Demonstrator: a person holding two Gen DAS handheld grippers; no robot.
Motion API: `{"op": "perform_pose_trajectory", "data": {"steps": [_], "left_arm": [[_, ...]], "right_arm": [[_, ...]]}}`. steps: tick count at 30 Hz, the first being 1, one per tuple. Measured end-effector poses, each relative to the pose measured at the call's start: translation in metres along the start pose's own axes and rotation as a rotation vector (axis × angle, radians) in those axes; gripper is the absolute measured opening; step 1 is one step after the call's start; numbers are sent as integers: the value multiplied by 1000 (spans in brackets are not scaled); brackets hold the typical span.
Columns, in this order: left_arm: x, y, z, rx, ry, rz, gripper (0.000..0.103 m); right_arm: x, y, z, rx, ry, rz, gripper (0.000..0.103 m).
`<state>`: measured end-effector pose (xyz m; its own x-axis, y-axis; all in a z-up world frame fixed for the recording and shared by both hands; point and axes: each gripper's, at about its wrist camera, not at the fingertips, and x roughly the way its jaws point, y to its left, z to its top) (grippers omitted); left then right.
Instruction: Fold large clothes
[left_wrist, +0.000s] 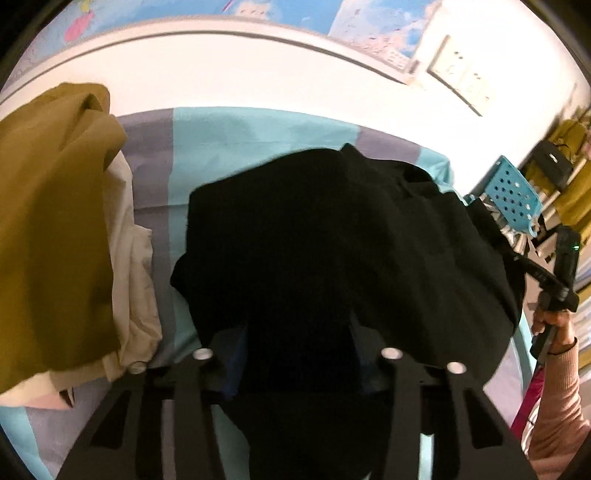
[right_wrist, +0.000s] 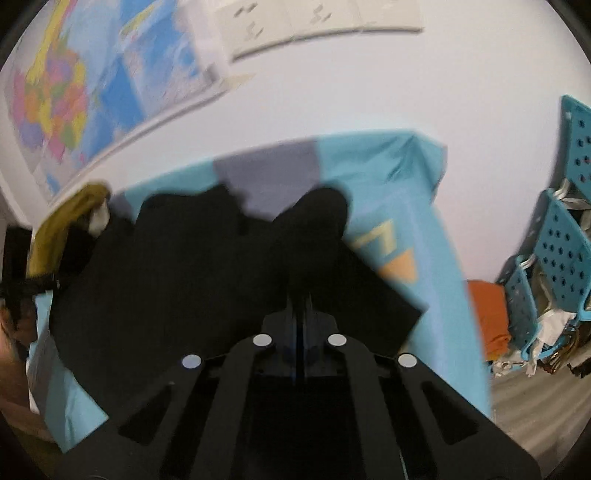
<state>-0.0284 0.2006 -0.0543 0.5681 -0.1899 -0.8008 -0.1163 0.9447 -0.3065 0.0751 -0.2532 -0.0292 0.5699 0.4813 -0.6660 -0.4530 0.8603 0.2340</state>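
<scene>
A large black garment (left_wrist: 332, 229) lies bunched on a table covered with a blue and grey cloth (left_wrist: 229, 147). My left gripper (left_wrist: 295, 332) sits at the garment's near edge; black fabric fills the space between its fingers, which stand apart. My right gripper (right_wrist: 301, 295) has its fingers pressed together on a fold of the same black garment (right_wrist: 177, 266) and holds it up off the blue cloth (right_wrist: 388, 177). The right gripper also shows at the right edge of the left wrist view (left_wrist: 550, 288), in a hand.
An olive garment (left_wrist: 48, 229) over a cream one (left_wrist: 129, 258) lies at the table's left side. Blue perforated baskets (right_wrist: 554, 258) with clutter stand to the right beyond the table edge, beside an orange item (right_wrist: 491, 317). A white wall with a map is behind.
</scene>
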Motion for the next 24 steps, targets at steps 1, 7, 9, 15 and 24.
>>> {"op": "perform_pose_trajectory", "data": {"steps": [1,7,9,15,24], "left_arm": [[2,0,3,-4,-2,-9,42],[8,2,6,-5,-2,-9,42],[7,7,6,-22,-1,-15,44],[-8,2,3,-12,-40,19,63],[-1,-19,5,90,-34,108,78]], "right_arm": [[-5,-8,4,30,-27,-6,1],[23,-36,-3,122,45,4,4],[26,-43,-9,186,31,39,6],[-5,-31,-17,165,-13,31,53],[-25,19,-12,12,-57,77,64]]}}
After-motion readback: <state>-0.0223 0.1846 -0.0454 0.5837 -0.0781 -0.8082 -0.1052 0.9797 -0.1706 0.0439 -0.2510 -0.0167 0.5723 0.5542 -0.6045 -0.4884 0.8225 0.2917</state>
